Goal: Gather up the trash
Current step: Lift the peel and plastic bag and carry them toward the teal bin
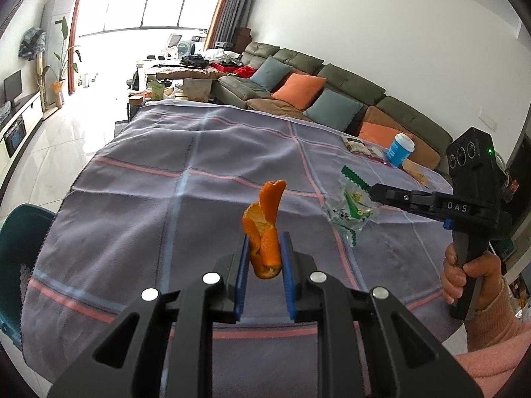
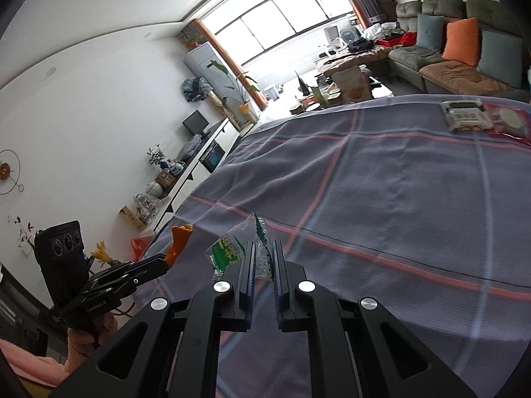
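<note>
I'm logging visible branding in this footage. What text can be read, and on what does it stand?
"DAS": on the right gripper, on its body.
"GenRobot.AI": on the left gripper, on its body.
Blue cup, green wrapper, packets: print too blurred to read.

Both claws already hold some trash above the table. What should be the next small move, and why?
Probably carry both toward the dark green bin at the table's left edge. The left claw is shut on the orange peel, the right claw on the clear wrapper, both lifted off the cloth.
</note>
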